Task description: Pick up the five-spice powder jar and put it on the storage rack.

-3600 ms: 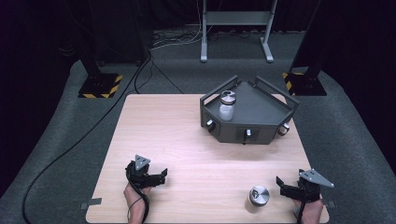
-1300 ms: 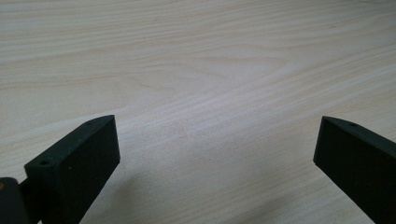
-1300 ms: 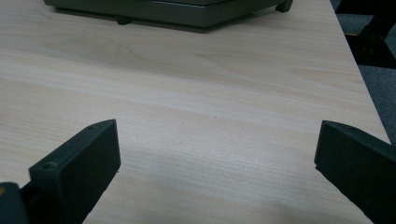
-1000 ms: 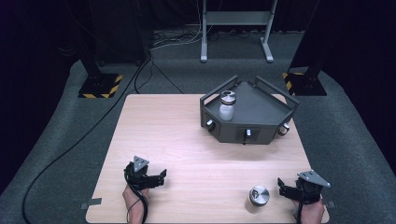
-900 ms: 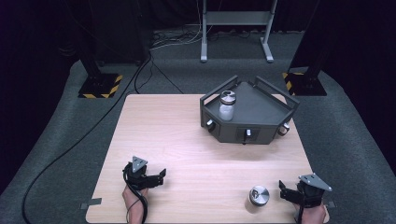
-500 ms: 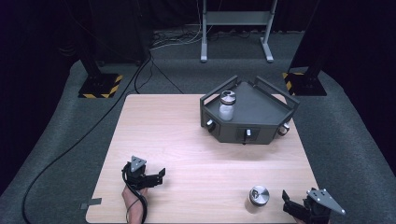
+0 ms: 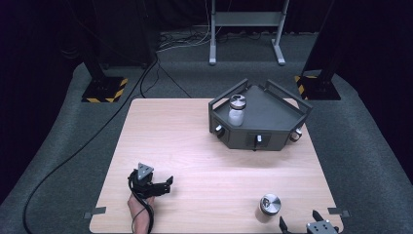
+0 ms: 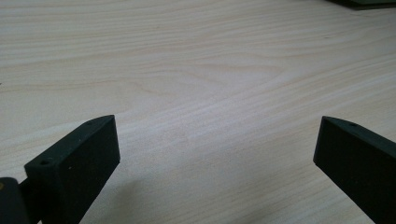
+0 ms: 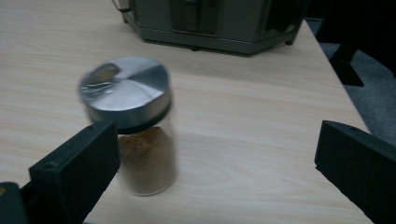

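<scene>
A glass jar of brown powder point(image 7: 269, 205) with a shiny metal lid stands upright near the table's front right. My right gripper point(image 7: 299, 222) is open at the front edge, just right of that jar and apart from it. In the right gripper view the jar point(image 9: 135, 135) stands slightly blurred beside the left jaw, outside the middle of my open gripper point(image 9: 217, 140). My left gripper point(image 7: 168, 185), held by a hand, lies open at the front left. Its jaws point(image 8: 217, 140) span bare wood. A white jar point(image 7: 237, 110) with a metal lid stands in the dark grey tray point(image 7: 272, 114).
The angular grey tray point(image 9: 210, 23) with knobs on its front wall sits at the table's back right. A black cable trails off the table's left side across the grey floor. Dark stands and a metal frame rise beyond the far edge.
My right gripper has pulled back toward the front edge, now partly out of the high view. The left gripper has slid slightly nearer the front edge. The jars have not moved.
</scene>
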Tool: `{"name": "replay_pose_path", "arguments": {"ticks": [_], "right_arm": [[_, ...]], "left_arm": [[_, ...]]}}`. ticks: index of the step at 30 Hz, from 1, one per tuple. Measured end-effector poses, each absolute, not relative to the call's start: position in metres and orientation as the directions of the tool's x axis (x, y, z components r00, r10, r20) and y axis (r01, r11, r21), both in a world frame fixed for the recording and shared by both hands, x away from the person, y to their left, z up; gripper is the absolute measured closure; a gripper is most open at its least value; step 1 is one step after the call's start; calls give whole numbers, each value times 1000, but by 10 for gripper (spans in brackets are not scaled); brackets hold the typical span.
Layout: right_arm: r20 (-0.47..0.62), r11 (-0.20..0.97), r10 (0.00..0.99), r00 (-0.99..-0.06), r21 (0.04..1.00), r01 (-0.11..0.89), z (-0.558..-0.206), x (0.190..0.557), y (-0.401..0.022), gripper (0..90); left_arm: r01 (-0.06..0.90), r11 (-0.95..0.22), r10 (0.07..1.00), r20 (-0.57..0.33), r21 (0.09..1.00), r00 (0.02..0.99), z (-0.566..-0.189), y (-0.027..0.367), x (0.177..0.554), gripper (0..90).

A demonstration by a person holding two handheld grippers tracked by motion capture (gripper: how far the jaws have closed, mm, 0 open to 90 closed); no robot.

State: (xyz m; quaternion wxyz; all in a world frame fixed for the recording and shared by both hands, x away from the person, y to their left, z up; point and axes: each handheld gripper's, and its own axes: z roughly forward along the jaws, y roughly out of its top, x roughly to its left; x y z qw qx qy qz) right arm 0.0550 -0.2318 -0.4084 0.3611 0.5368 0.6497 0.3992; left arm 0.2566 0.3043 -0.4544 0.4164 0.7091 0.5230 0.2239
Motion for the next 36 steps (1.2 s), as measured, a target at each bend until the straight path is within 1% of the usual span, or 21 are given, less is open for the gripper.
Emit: {"name": "replay_pose_path", "arguments": {"ticks": [2,5,8,10,12,15,22,33,34,35,36], "right_arm": [[-49,117,983,-179,910,398,-412,53,-224,0],[-93,160,977,-190,913,376,-419,56,-209,0],[-81,166,970,-229,910,381,-425,66,-205,0],[-66,161,963,-260,917,365,-436,74,-205,0],[-72,167,960,-270,921,351,-447,82,-202,0],[-56,166,953,-297,918,361,-457,96,-203,0],[-24,155,954,-299,893,422,-466,123,-200,0],[17,123,952,-305,893,433,-475,126,-208,0],[16,125,951,-308,892,434,-475,127,-208,40],[16,125,951,-308,892,434,-475,127,-208,40],[15,125,951,-309,895,429,-477,126,-209,92]], "left_arm": [[554,-105,929,-118,826,351,-455,304,256,2],[554,-105,929,-117,826,351,-455,304,256,2],[553,-104,929,-117,827,351,-455,304,256,2],[552,-101,929,-119,827,349,-455,304,256,2],[551,-100,929,-121,828,350,-455,305,256,2],[550,-98,928,-124,829,351,-455,305,255,2],[551,-99,928,-123,829,352,-455,305,256,2],[555,-105,927,-120,825,354,-455,305,257,2],[555,-106,927,-120,825,354,-455,305,257,2],[555,-106,927,-120,825,354,-455,305,257,2],[555,-107,927,-119,825,356,-454,305,257,2]]}}
